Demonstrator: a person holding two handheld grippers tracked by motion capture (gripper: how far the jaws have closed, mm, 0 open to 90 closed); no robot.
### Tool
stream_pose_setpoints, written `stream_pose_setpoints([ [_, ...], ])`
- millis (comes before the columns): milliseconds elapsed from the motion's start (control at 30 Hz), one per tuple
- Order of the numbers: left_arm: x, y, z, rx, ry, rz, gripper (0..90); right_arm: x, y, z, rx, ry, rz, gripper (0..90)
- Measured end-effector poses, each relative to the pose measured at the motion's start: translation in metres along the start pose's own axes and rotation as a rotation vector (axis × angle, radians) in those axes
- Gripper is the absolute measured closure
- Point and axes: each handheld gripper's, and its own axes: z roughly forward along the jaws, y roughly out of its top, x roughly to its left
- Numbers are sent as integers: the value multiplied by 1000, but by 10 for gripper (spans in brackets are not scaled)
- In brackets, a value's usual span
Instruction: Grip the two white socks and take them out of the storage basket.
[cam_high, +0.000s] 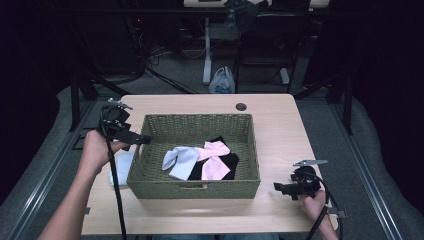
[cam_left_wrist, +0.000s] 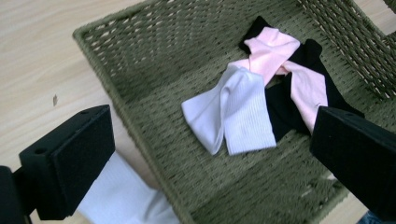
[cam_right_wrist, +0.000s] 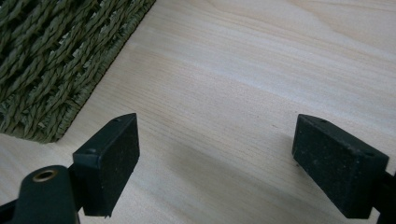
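Left tool (cam_high: 145, 139) hangs over the left rim of the basket, its jaws spread wide with nothing between them; in the left gripper view its two black pads (cam_left_wrist: 74, 158) stand far apart above the basket's near-left corner. Right tool (cam_high: 278, 187) sits low over the near right part of the bench, just right of the basket, its jaws also wide apart and empty, bare wood between them in the right gripper view (cam_right_wrist: 215, 163).

By size, the bench (cam_high: 280, 130) comes first: a pale wooden top with a dark round hole near its far edge. On its middle stands the woven green basket (cam_high: 150, 170), rectangular, with its walls upright. Inside it, on the right half of the floor, lies a heap of socks. A black sock (cam_high: 231, 165) lies at the bottom, showing at the right and far edges of the heap. A pink sock (cam_high: 214, 159) lies folded across the black one. A white sock (cam_high: 179, 160) lies at the left of the heap, folded double, touching the pink one and partly covering the black.

Outside the basket, another white sock (cam_high: 121, 167) lies on the bench against the left wall, below the left tool and near the person's left hand (cam_high: 95, 150).
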Motion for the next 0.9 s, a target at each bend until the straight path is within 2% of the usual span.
stream_pose_setpoints([
  [133,-10,11,13,-7,-8,30,2,0,0,0,3,1,-4,147],
  [267,-16,17,26,9,-11,50,3,-1,0,-1,0,6,3,146],
  [467,-19,22,42,12,-9,57,6,-1,-1,-2,-10,8,0,146],
  [600,-20,25,60,23,-29,44,27,-1,-1,-2,-11,9,2,146],
  [633,-20,25,60,23,-29,44,36,0,-1,-2,-12,10,1,146],
  [667,-21,25,68,21,-27,36,42,0,-1,-2,-12,12,1,146],
  [833,-19,23,91,43,-53,22,115,0,-1,-2,-13,12,2,146],
  [867,-19,23,91,43,-53,22,139,0,-1,-2,-13,12,2,146],
  [900,-19,22,99,59,-53,10,151,-1,-1,-2,-9,15,0,147],
])
